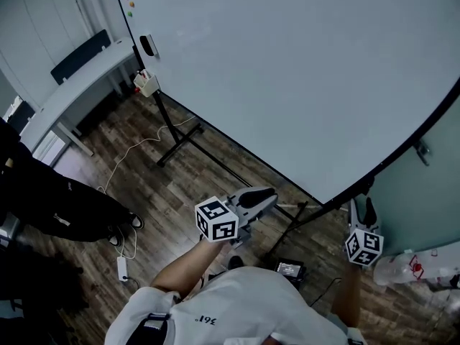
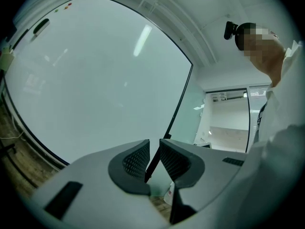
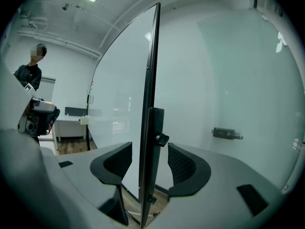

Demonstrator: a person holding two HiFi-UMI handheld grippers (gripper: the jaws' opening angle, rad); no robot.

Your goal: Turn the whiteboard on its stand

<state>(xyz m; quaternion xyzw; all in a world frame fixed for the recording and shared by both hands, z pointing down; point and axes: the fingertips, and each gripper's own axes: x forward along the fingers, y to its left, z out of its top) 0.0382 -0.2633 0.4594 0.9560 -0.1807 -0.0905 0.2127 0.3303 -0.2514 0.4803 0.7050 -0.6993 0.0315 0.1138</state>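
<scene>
**Right tongs lined up on the board's edge**

The whiteboard [image 1: 302,70] sits tilted on its stand [image 1: 175,129] over the wooden floor [image 1: 208,175], with one side edge just ahead of the person. The right tongs [image 1: 363,207] are spread, and that edge and the stand's upright post [image 3: 155,166] show in the gap between them. Neither pad seems to touch yet. The left tongs [image 1: 264,195] hover below the board's lower edge, almost pressed together, with only a slit between them and nothing held.

The step in hand looks like taking hold before the swing. It would go best if the right tongs closed on the frame alone, clear of the post and its small knob [image 3: 162,139], so the board can pivot freely. If that knob locks the tilt, it probably needs loosening first. The left tongs could spread and steady the lower edge.

The board's face is smooth, glossy and pale, so likely slippery, and its thin dark frame offers the better hold. The post is flat, dark and rigid. The pads are dark and finely ribbed, which should help the grip
</scene>
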